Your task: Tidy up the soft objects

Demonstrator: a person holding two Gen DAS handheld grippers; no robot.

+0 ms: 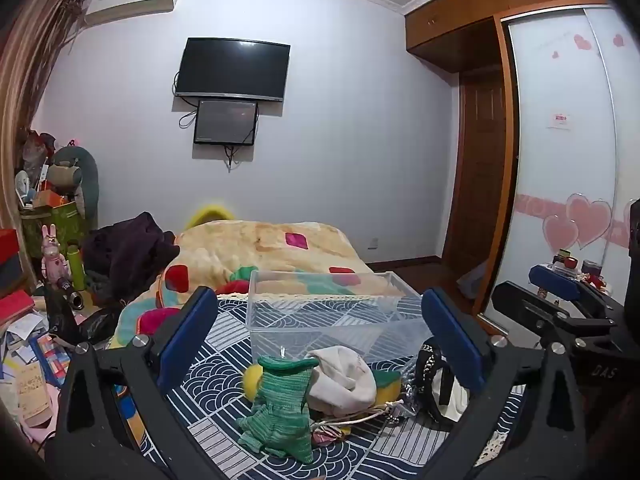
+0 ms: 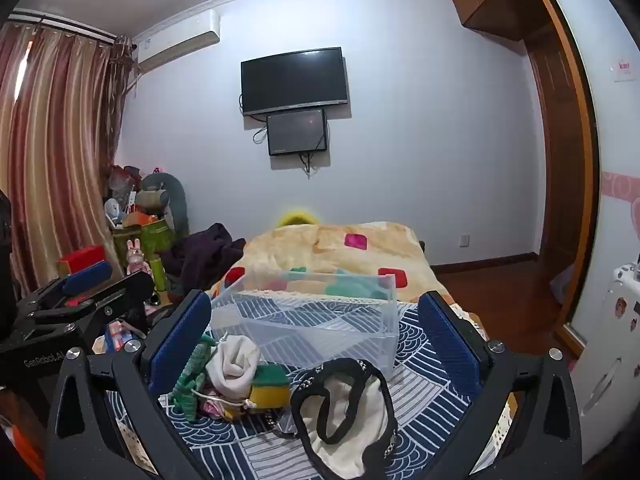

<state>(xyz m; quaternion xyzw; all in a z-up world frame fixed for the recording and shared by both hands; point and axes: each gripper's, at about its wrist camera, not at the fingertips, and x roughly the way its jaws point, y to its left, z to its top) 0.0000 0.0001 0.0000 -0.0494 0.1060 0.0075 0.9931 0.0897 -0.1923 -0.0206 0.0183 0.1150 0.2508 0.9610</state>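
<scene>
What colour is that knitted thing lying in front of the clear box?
Green, in mixed light and dark stripes. The knitted piece shows best in the left wrist view.

A pile of soft objects (image 1: 340,384) is set on the bed (image 1: 224,360) just before the container (image 1: 332,312); a blanket (image 1: 256,248) is spread behind it.

A lived-in home bedroom. A bed (image 1: 256,248) with a patterned fleece blanket faces a pale wall carrying a mounted television (image 1: 233,69) and an air conditioner (image 1: 132,7). Striped curtains (image 2: 52,140) hang on the left, a wooden wardrobe with heart-decorated sliding doors (image 1: 560,160) stands on the right, and household clutter (image 1: 52,208) is piled beside the bed.
</scene>
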